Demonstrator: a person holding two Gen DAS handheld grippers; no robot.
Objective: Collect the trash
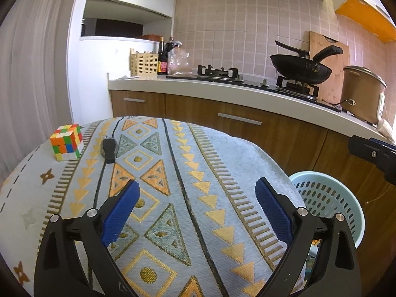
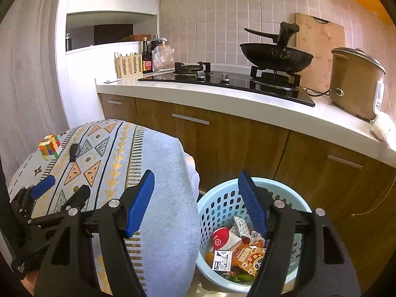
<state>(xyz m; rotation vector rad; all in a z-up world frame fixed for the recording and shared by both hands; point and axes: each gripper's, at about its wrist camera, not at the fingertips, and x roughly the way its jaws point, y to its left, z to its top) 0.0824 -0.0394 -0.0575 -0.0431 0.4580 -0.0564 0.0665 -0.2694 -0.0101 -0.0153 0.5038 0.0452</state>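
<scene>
Left wrist view: the left gripper is above the table, which is covered by a patterned cloth. Its blue fingers stand wide apart with nothing between them; only bare cloth lies below. A puzzle cube sits at the far left edge of the table. A black key fob lies just beside it to the right, apart from it. A light blue basket stands on the floor off the right edge of the table, partly hidden by the right finger. Part of the right gripper enters at the right edge, above the basket. Behind the table runs a counter with a wok on the hob and a rice cooker at the right.

Right wrist view: the right gripper is above the gap between the table edge and the basket. Its fingers are apart and hold nothing. The left finger is over the cloth; the right finger is over the basket's opening. The trash lies in the basket: a red-lidded cup, small cartons and an orange wrapper. The left gripper shows at the lower left, over the table, jaws apart. The cube and fob are at the far end of the table.
</scene>
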